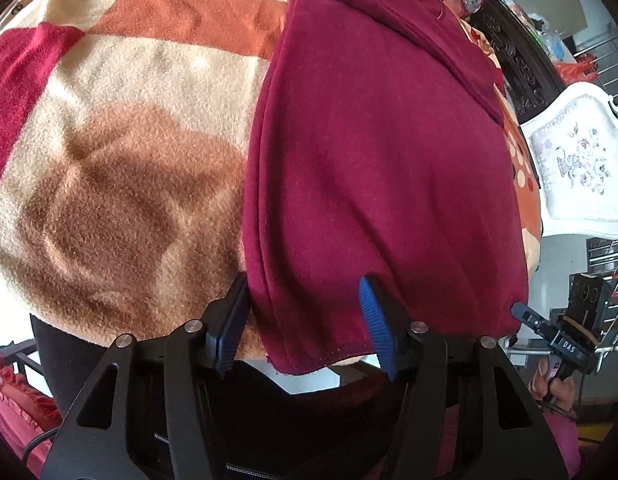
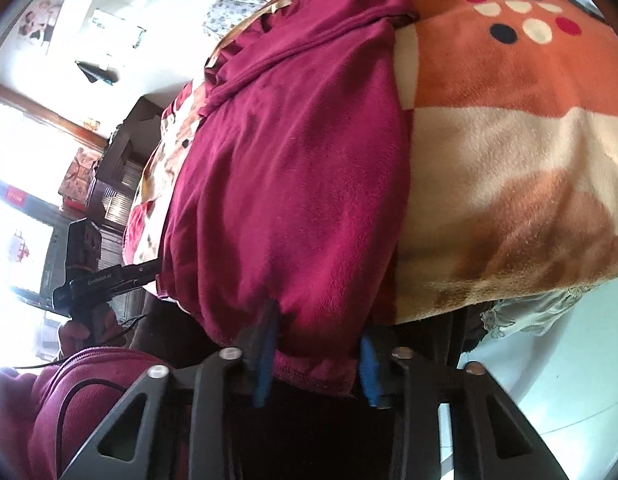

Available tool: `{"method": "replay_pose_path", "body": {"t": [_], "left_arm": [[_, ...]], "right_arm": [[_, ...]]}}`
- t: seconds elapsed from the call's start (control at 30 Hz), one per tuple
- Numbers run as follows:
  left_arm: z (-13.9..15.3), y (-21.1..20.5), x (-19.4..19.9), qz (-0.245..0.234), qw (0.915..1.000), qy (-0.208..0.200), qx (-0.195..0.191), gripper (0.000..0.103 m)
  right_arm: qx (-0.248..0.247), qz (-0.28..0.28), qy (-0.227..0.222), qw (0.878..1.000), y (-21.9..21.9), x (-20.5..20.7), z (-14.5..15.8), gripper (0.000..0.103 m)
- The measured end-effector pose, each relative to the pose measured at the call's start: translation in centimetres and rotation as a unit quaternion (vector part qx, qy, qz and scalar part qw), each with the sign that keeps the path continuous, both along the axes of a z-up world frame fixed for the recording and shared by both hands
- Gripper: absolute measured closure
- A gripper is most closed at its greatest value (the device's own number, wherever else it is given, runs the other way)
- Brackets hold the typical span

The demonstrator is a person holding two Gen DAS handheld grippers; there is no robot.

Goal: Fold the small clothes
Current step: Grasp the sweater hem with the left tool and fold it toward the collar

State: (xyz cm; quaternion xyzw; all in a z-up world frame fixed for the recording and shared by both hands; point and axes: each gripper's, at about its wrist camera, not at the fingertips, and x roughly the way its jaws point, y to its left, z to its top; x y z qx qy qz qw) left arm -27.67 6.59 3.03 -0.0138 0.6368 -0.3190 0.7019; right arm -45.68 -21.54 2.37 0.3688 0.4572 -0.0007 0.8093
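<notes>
Left wrist view: maroon garment (image 1: 373, 168) lies folded lengthwise on the fleece blanket (image 1: 141, 152), and the left gripper (image 1: 305, 320) straddles its near hem, fingers (image 1: 373, 320) spread, not pinching.

Right wrist view: right gripper (image 2: 317, 356) has its fingers (image 2: 267, 356) bunching that hem, clamped on the cloth.

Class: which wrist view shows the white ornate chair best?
The left wrist view: the white ornate chair stands at its right edge, its floral back panel plainly visible. The right wrist view shows none of it, only the maroon garment and blanket.
</notes>
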Motion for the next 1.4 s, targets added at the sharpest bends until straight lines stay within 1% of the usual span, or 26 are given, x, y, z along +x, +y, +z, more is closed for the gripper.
{"method": "replay_pose_path", "body": {"t": [0.03, 0.07, 0.1, 0.13, 0.17, 0.2, 0.23, 0.3, 0.4, 0.47, 0.6, 0.77, 0.97, 1.03, 1.13, 1.27, 1.4], "left_arm": [[0.0, 0.0, 0.0, 0.0, 1.0, -0.001, 0.0, 0.05], [0.0, 0.0, 0.1, -0.002, 1.0, 0.0, 0.0, 0.063], [-0.1, 0.0, 0.1, -0.005, 1.0, 0.001, 0.007, 0.079], [-0.1, -0.2, 0.2, -0.006, 0.9999, 0.001, 0.01, 0.085], [0.1, -0.1, 0.3, -0.008, 1.0, 0.003, 0.005, 0.092], [0.6, 0.0, 0.3, -0.012, 0.9999, -0.001, -0.004, 0.094], [1.1, 0.0, 0.2, -0.015, 0.9998, -0.007, -0.01, 0.095], [3.1, 0.2, 0.4, -0.019, 0.9988, -0.026, -0.036, 0.095], [5.6, 0.1, 1.0, -0.022, 0.9963, -0.049, -0.067, 0.095], [6.9, -0.3, 1.5, -0.022, 0.9945, -0.063, -0.081, 0.095], [8.5, -1.3, 3.1, -0.018, 0.9915, -0.08, -0.101, 0.095], [9.9, -2.4, 6.0, 0.004, 0.9878, -0.098, -0.121, 0.095], [11.6, -4.6, 10.0, 0.035, 0.9804, -0.133, -0.14, 0.095], [12.0, -5.8, 11.5, 0.043, 0.9778, -0.149, -0.141, 0.095], [12.6, -7.5, 14.1, 0.057, 0.9736, -0.169, -0.143, 0.095], [12.3, -10.0, 18.0, 0.069, 0.9729, -0.17, -0.141, 0.095], [11.5, -12.1, 21.0, 0.083, 0.9719, -0.182, -0.123, 0.095]], "right_arm": [[-0.002, 0.002, -0.002, 1.0, 0.1, 0.1, 0.1, 0.08], [-0.003, 0.005, -0.005, 1.0, 0.2, 0.1, 0.3, 0.084], [-0.001, 0.006, -0.007, 1.0, 0.1, 0.2, 0.4, 0.085], [0.004, 0.006, -0.01, 1.0, 0.1, 0.2, 0.6, 0.088], [0.01, 0.007, -0.014, 1.0, 0.0, 0.3, 1.0, 0.089], [0.01, 0.008, -0.015, 1.0, -0.1, 0.3, 1.2, 0.089], [0.009, 0.01, -0.019, 1.0, -0.2, 0.3, 1.7, 0.089], [0.015, 0.014, -0.034, 0.999, -0.5, 0.5, 2.9, 0.089], [0.019, 0.021, -0.062, 0.998, -1.3, 1.0, 5.2, 0.089], [0.019, 0.02, -0.08, 0.996, -2.0, 1.4, 6.5, 0.089], [0.023, 0.006, -0.112, 0.993, -3.9, 2.7, 8.3, 0.089], [0.006, -0.012, -0.14, 0.99, -6.4, 5.6, 9.6, 0.089], [-0.011, -0.049, -0.172, 0.984, -10.7, 10.4, 10.8, 0.089], [-0.015, -0.056, -0.179, 0.982, -12.1, 11.7, 11.2, 0.089], [-0.042, -0.062, -0.183, 0.98, -14.0, 14.8, 11.9, 0.089], [-0.05, -0.067, -0.18, 0.98, -16.4, 18.2, 12.0, 0.089], [-0.056, -0.07, -0.172, 0.981, -18.6, 22.0, 11.8, 0.089]]}}
